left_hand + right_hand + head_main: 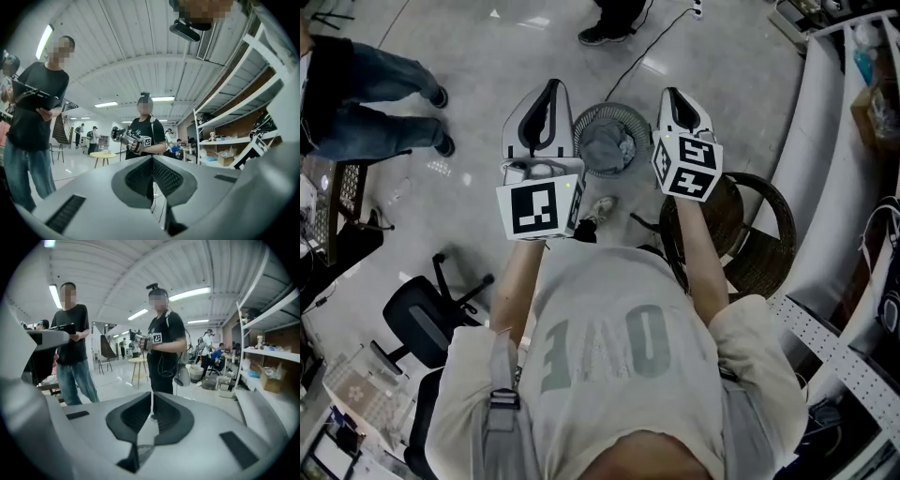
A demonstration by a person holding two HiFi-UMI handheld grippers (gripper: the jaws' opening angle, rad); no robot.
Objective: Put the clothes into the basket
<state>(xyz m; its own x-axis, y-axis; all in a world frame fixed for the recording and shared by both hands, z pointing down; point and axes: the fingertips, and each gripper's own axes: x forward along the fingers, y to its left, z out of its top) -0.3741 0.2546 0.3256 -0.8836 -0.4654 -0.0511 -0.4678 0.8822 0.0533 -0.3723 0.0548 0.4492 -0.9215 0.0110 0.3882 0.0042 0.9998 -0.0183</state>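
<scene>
Polished grey floor (487, 75) fills most of the head view. On it, in the upper middle of the frame, stands the round mesh basket (619, 107) with the grey clothes (607, 145) bunched inside it. You hold both claws up in front of your chest, and the basket shows between them. Your left claw (546, 98) overlaps the basket's left edge, and your right claw (677, 101) sits at its right edge.

In the left gripper view, your left claw (151, 157) has its dark pads closed together with nothing between them. Your right claw (151, 392) is closed the same way and is also empty.

A wicker chair (759, 244) stands right of centre, just past your right forearm. A black office chair (417, 319) is at the lower left. A person in jeans (366, 103) stands at the upper left. Both gripper views look across the room at a person in a black T-shirt (161, 338), with white shelving (272, 352) along the right side.
</scene>
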